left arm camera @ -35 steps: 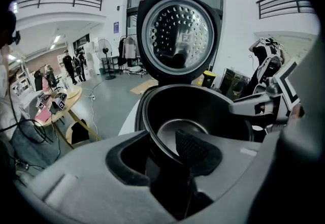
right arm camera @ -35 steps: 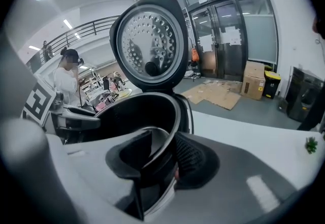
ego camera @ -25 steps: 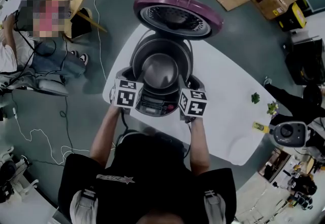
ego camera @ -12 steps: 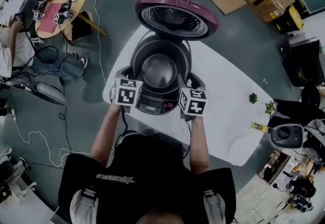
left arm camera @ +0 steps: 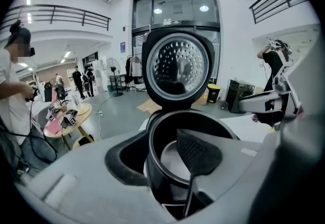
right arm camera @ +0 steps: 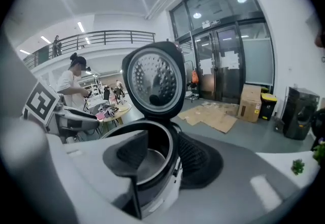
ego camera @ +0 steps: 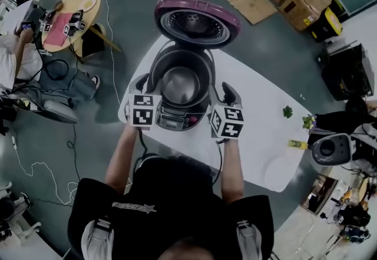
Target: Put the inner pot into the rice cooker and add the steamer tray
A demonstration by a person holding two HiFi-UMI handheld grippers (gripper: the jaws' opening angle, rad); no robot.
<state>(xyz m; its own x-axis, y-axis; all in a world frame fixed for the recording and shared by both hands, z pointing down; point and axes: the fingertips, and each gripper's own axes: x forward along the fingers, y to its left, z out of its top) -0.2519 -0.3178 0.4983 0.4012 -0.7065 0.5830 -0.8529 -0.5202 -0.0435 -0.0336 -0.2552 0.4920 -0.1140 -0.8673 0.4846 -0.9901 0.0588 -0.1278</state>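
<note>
Between left gripper (ego camera: 143,84) and right gripper (ego camera: 228,93) — its jaws just opened — inner pot (ego camera: 181,84).

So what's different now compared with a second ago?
The left tongs and the right tongs have lifted off the rim of the inner pot. The right tongs have just been opening their jaws, and neither pair grips anything. The inner pot stays seated in the rice cooker, and the lid is still up.
</note>
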